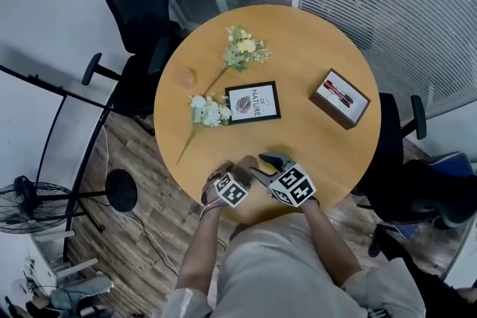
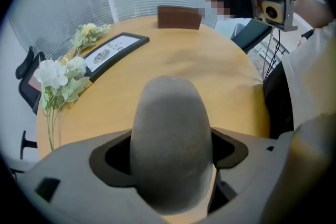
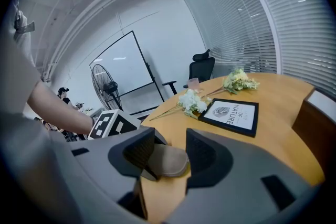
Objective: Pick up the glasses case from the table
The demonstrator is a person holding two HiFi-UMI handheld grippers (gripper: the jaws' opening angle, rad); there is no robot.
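Observation:
The glasses case (image 1: pixel 244 162) is a grey-brown oblong lying near the front edge of the round wooden table (image 1: pixel 320 153). In the left gripper view the case (image 2: pixel 170 144) fills the gap between the wide jaws of my left gripper (image 2: pixel 170 168), which points steeply down over it and stands open; I see no pad pressing on it. My left gripper (image 1: pixel 234 173) shows in the head view just behind the case. My right gripper (image 1: pixel 266 167) hovers at the case's right, open. In the right gripper view one end of the case (image 3: pixel 169 161) shows past the right gripper (image 3: pixel 164 153).
A black-framed print (image 1: pixel 253 102) lies mid-table with white flowers (image 1: pixel 209 112) at its left and a second sprig (image 1: pixel 244 50) behind. A brown box (image 1: pixel 340 98) sits at the right. A pink cup (image 1: pixel 184 77) stands far left. Black chairs (image 1: pixel 141 4) ring the table.

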